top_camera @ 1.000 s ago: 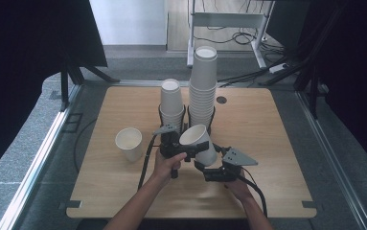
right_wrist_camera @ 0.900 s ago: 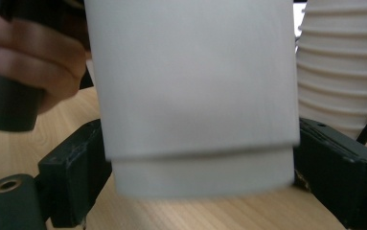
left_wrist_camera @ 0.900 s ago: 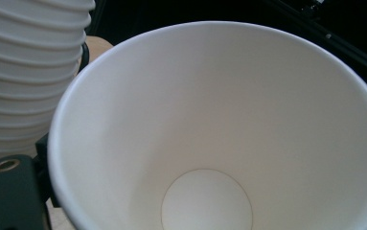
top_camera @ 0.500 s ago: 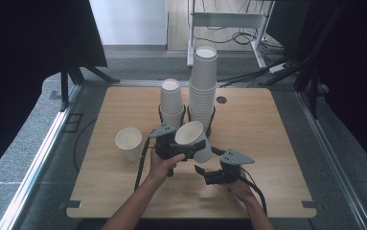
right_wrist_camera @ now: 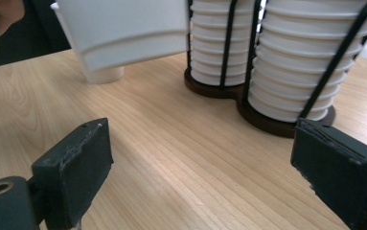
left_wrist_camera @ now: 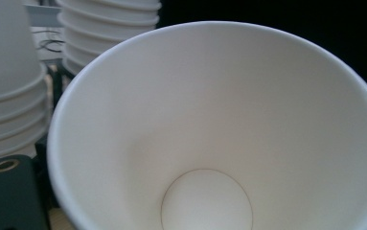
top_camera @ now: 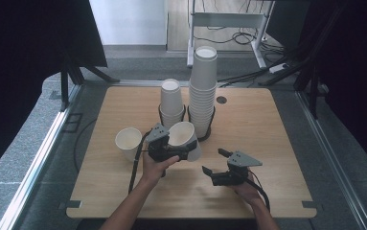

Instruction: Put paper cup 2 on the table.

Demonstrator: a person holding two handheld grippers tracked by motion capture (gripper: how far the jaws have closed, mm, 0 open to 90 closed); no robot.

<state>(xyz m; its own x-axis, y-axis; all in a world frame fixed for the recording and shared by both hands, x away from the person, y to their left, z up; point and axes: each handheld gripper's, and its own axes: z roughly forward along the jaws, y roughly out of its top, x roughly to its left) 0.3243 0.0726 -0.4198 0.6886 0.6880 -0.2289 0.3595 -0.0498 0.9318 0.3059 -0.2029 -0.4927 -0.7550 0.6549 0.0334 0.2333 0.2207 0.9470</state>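
Observation:
A white paper cup (top_camera: 181,134) hangs tilted above the table's middle, its mouth turned toward the person, with my left gripper (top_camera: 185,152) shut on it. In the left gripper view the cup's inside (left_wrist_camera: 219,134) looms close, and one dark finger (left_wrist_camera: 8,196) shows beside its rim. My right gripper (top_camera: 212,160) is low over the table, right of the cup and apart from it, open. Nothing lies between its wide jaws in the right gripper view (right_wrist_camera: 200,163), where the held cup (right_wrist_camera: 123,28) sits at the upper left.
Two cup stacks stand in black wire holders behind the grippers: a short stack (top_camera: 171,100) and a tall stack (top_camera: 203,86). A single upright cup (top_camera: 128,140) stands on the wooden table (top_camera: 267,124) to the left. Dark screens flank both sides.
My right gripper has drawn back from the cup's base toward the person. The left gripper has shifted slightly left with the cup still in it.

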